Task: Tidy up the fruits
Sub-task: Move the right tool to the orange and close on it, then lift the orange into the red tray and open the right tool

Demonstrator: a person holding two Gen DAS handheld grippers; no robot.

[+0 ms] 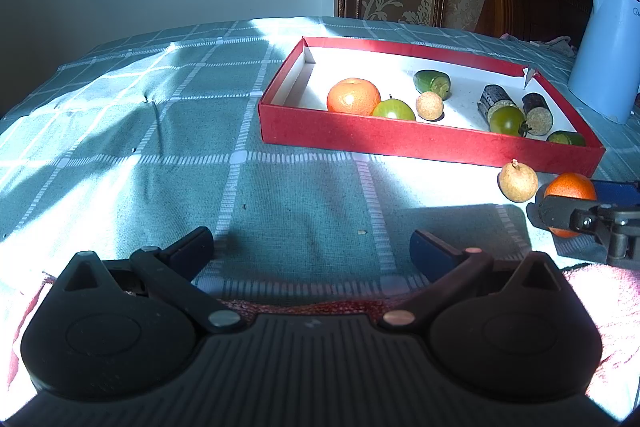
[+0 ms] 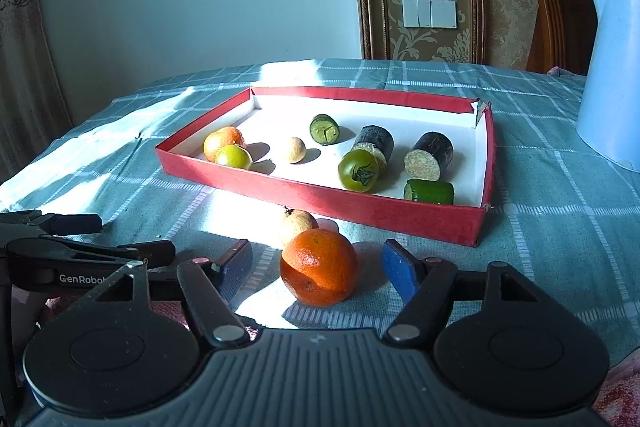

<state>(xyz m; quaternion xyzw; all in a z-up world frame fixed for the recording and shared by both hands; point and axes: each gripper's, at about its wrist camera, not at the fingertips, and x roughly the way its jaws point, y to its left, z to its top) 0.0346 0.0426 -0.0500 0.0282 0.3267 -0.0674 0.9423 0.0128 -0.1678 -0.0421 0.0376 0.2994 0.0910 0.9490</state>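
An orange is seen on the checked cloth btwn the wide-spread fingers of the right gripper, untouched on both sides. A tan fruit sits just beyond it, w/ the red tray of fruit pcs farther ahead. The left gripper is held open & empty, the tray ahead to its right.
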